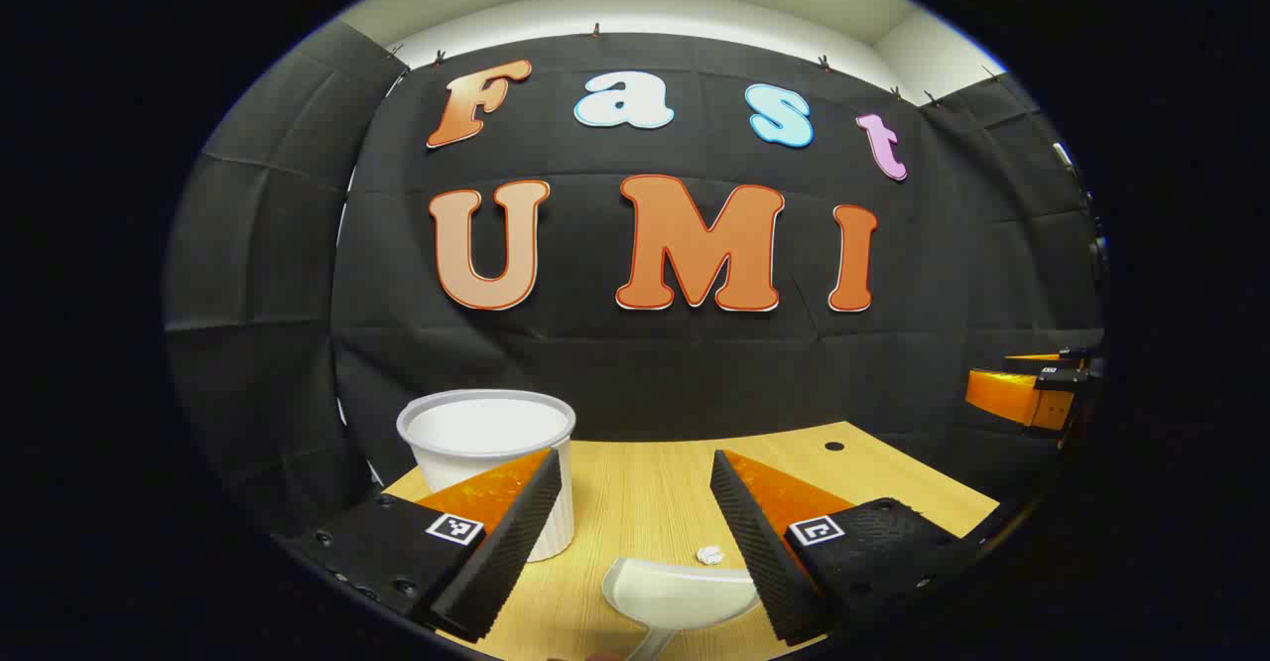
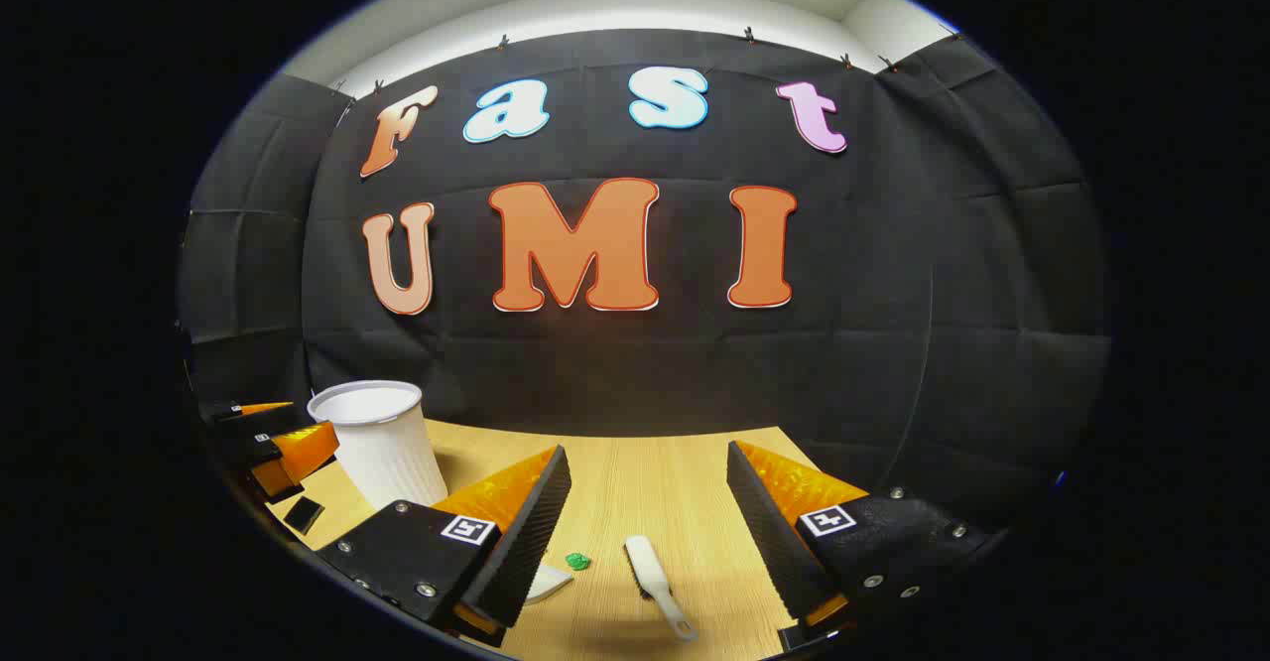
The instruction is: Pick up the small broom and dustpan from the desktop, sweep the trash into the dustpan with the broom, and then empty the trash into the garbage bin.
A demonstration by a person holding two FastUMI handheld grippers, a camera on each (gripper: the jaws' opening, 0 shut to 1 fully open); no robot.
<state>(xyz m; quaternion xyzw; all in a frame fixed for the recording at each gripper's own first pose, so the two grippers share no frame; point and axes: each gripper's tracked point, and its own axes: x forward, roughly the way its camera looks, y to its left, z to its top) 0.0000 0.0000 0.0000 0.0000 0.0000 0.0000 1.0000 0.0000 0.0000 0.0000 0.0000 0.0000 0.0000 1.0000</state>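
On the desk, dustpan [image 1: 675, 596] below parted left gripper [image 1: 635, 532], broom [image 2: 657, 572] between spread right gripper [image 2: 645, 532] fingers, untouched.

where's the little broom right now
In the right gripper view the small broom lies flat on the wooden desktop, between that gripper's open fingers, just right of a green scrap.

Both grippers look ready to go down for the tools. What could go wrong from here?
The left gripper hangs open over the dustpan, with the white scrap right at its rim; a clumsy grab could knock that scrap away. The garbage bin stands close beside the left finger and might get bumped. The right gripper is open above the thin broom, which could slip or twist when pinched.
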